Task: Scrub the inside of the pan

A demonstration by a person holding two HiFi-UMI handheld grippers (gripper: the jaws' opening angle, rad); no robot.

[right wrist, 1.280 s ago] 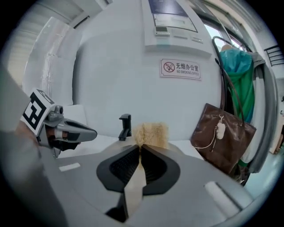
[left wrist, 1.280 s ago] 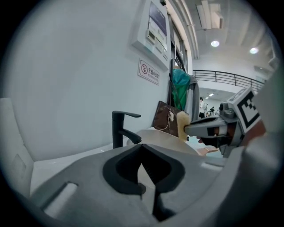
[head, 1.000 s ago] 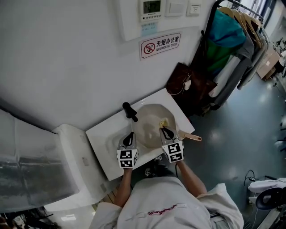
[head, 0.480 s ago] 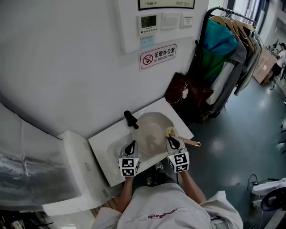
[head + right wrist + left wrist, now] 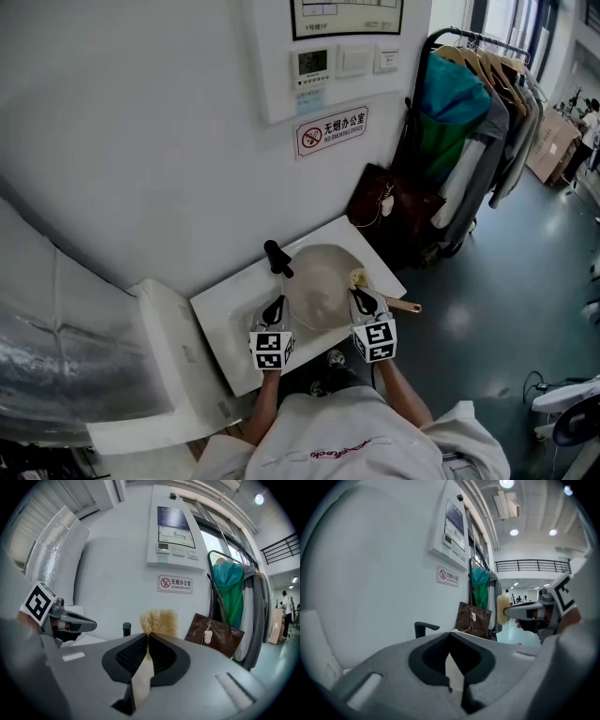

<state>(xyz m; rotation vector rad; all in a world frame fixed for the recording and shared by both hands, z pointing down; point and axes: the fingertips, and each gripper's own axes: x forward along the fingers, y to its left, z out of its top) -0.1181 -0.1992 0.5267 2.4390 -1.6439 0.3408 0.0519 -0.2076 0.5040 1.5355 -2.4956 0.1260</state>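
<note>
Pan handle (image 5: 405, 306): inner end hidden behind right tool (image 5: 357, 292).

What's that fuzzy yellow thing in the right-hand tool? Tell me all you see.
It is a small scrub pad, pale yellow and fuzzy. The right gripper is shut on its lower edge, so the tuft stands out past the jaw tips. In the head view it sits by the pan's right rim; contact is unclear.
</note>
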